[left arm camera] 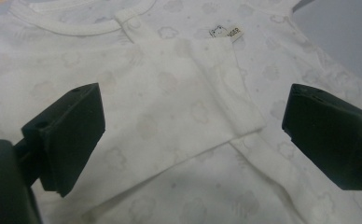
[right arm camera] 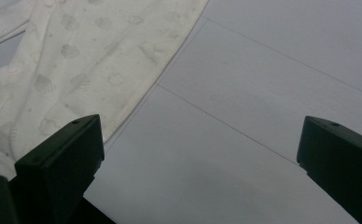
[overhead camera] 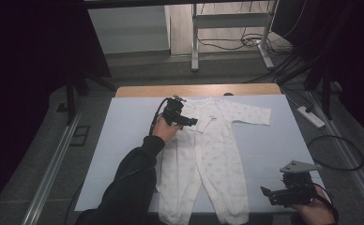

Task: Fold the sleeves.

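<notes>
A white baby onesie [overhead camera: 215, 150] with a faint cloud print lies flat on the pale sheet [overhead camera: 119, 145], neck toward the far edge. One sleeve [left arm camera: 188, 88] is folded in across the chest; the other sleeve [overhead camera: 250, 114] lies stretched out to the right. My left gripper [overhead camera: 189, 121] hovers over the folded sleeve near the collar [left arm camera: 76, 25], and its jaws stand wide apart with no cloth pinched between them [left arm camera: 193, 135]. My right gripper [overhead camera: 270, 194] rests low at the near right corner, open [right arm camera: 202, 163] above bare sheet, beside a leg of the onesie [right arm camera: 90, 60].
The sheet covers a wooden table whose far edge [overhead camera: 194, 90] shows. A power strip [overhead camera: 311, 117] and cables [overhead camera: 332, 152] lie on the floor to the right. Desk legs [overhead camera: 195, 42] stand beyond the table. Bare sheet lies left and right of the onesie.
</notes>
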Motion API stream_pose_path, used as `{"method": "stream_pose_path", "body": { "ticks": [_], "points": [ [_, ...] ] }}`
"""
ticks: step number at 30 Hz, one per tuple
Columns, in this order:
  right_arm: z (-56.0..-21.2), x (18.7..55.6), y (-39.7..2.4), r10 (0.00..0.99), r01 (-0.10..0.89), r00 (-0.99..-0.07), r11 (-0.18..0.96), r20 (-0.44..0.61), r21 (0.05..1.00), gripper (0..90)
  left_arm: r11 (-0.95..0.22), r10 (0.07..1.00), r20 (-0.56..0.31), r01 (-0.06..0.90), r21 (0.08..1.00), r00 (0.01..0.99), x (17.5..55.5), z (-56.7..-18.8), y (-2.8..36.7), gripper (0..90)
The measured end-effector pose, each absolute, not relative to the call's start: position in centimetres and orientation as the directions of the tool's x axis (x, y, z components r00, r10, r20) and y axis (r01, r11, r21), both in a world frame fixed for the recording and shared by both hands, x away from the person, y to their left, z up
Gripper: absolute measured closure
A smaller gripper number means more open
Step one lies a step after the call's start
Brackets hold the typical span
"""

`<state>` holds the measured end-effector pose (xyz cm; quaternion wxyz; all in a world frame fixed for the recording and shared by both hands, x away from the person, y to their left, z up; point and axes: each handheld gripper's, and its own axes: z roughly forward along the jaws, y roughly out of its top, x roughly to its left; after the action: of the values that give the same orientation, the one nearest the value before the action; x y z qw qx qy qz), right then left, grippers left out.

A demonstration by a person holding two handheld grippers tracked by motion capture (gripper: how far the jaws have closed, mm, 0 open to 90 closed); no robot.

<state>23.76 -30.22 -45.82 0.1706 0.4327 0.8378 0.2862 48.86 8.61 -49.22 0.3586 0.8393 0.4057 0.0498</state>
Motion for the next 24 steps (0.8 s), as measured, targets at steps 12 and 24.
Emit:
{"method": "stream_pose_path", "body": {
  "ticks": [12,24],
  "points": [
    [-45.8,23.8,-30.3,0.826,0.632,-0.562,0.455,-0.033,0.627,0.1,-0.425,0.718,-0.181,0.629,0.651,0.672,47.7,-49.1,10.8,0.0],
    [-45.8,23.8,-30.3,0.828,0.633,-0.560,0.451,-0.029,0.629,0.0,-0.420,0.727,-0.156,0.613,0.669,0.669,46.4,-49.3,12.2,0.0]
  ]
}}
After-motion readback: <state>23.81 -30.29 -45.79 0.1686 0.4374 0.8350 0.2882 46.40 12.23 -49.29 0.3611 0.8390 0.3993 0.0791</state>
